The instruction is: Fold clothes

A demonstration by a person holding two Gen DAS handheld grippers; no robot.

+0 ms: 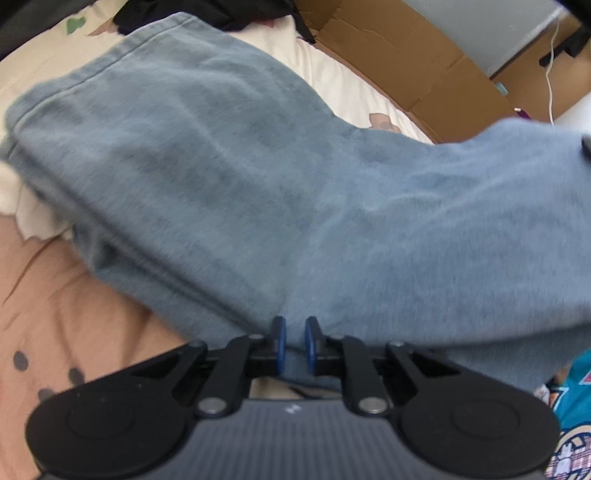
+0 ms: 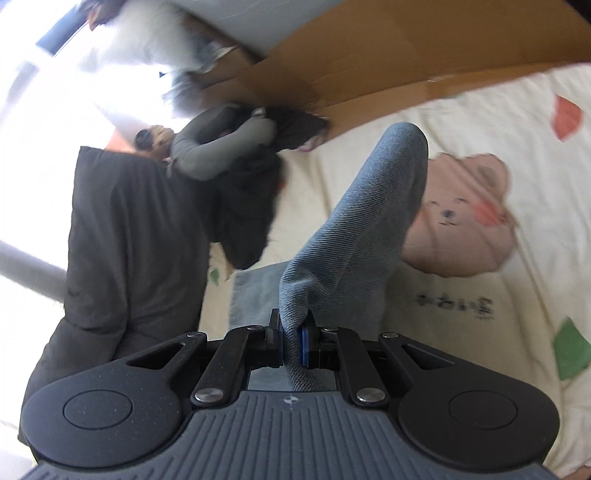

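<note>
While the left gripper [image 1: 294, 338] pinches a fold of the blue-grey garment [image 1: 258, 177] between its blue pads [image 1: 281, 339], most of the cloth spreads out ahead of it over the cream bedsheet [image 1: 351, 74]. To the left of the garment, the sheet shows a pink printed patch with dark dots. Behind the garment, at the far side of the bed, lies a dark pile of clothes [image 1: 221, 13], and to the right of it stands an open cardboard box [image 1: 424, 66].

In the right wrist view, a dark grey garment [image 2: 129, 240] lies on the left, with a bundle of grey and black clothes [image 2: 236, 147] just behind it. In the middle, the right gripper [image 2: 293, 338] has its jaws closed narrowly on another part of the blue-grey garment, which rises in a tilted ridge above the sheet. To the right of it, the sheet shows a pink bear print [image 2: 461, 214].
</note>
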